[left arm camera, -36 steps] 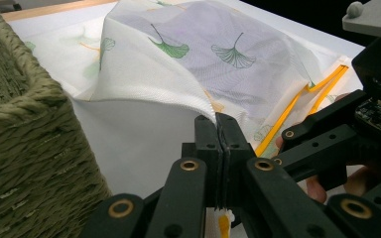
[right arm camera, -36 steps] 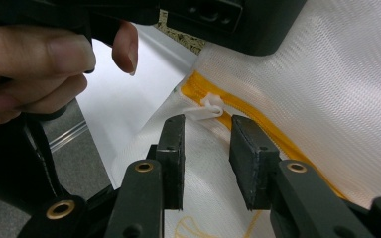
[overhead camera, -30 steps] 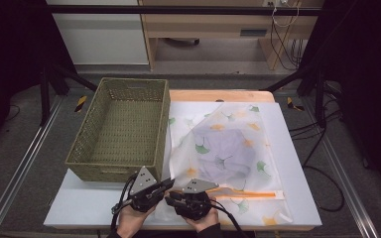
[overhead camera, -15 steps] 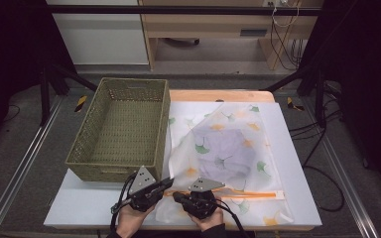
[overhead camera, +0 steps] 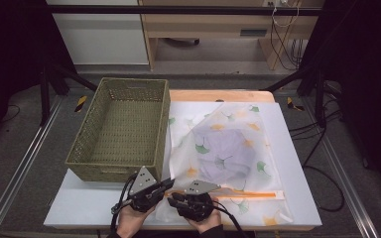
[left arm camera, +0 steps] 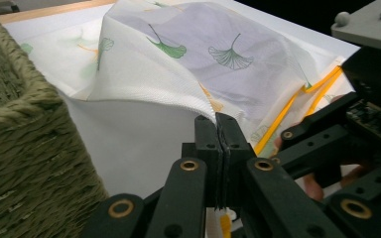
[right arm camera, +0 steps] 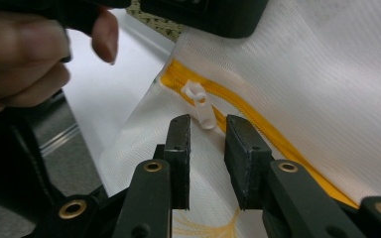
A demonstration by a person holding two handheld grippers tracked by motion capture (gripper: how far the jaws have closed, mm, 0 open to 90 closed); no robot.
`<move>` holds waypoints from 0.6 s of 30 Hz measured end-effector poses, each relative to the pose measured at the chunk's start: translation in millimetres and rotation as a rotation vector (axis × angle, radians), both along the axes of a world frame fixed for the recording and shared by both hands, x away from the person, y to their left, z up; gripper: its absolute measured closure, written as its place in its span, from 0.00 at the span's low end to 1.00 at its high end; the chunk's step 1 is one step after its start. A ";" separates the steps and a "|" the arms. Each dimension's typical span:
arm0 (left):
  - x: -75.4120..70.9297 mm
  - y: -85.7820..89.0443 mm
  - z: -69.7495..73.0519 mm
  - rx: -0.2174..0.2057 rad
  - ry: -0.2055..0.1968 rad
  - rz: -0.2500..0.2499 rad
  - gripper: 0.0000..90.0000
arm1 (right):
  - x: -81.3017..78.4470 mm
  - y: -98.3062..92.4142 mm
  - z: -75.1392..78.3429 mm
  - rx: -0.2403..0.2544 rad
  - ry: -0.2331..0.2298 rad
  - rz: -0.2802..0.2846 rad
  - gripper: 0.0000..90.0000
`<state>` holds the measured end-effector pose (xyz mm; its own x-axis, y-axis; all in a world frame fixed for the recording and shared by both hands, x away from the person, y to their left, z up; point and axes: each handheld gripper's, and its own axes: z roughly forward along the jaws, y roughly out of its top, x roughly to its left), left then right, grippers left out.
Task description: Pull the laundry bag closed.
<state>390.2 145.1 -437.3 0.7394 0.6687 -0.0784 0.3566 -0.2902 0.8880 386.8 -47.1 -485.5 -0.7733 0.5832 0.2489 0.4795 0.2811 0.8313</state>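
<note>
At the near edge of the white table (overhead camera: 79,208), toward its left corner, the two grippers meet over the end of a mesh laundry bag (overhead camera: 228,148) printed with ginkgo leaves. The bag lies flat across the middle and right of the table, its orange zipper (overhead camera: 248,195) running along the near side, with a folded pale garment (overhead camera: 223,151) showing through the mesh. A woven green basket (overhead camera: 124,131) stands empty on the far left part of the table, touching the bag's left edge.

The left gripper (left arm camera: 218,130) has its jaws pressed together on a fold of the bag's mesh beside the zipper end, lifting the fabric into a small peak. This hold likely anchors the bag so that the zipper can run without dragging the cloth along.

The right gripper (right arm camera: 206,130) has its jaws apart, with the white zipper pull (right arm camera: 201,104) hanging just into the gap between them, not yet pinched. My guess is that it is lining up to take the pull.

The high view gives the layout, basket, bag and zipper line, but the hands hide the contact point. The left gripper view shows the clamped fold and the basket's wall (left arm camera: 25,129) close by. The right gripper view alone reveals the pull, the open gap around it, and the person's fingers (right arm camera: 30,54) on the other gripper above.
</note>
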 end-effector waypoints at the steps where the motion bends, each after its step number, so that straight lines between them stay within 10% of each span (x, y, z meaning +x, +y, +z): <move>1: -0.1 0.2 0.1 -0.002 -0.002 0.000 0.98 | 0.9 1.2 0.0 -0.003 -0.006 -0.002 0.82; 18: 3.1 3.4 -1.4 0.001 0.003 0.012 0.98 | 0.6 -11.2 4.4 0.031 0.001 -0.020 0.92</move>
<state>393.3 148.5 -438.7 0.7311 0.6775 -0.0801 0.3631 -0.2870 0.8865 387.4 -58.3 -481.1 -0.7612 0.5904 0.2683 0.4860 0.2454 0.8388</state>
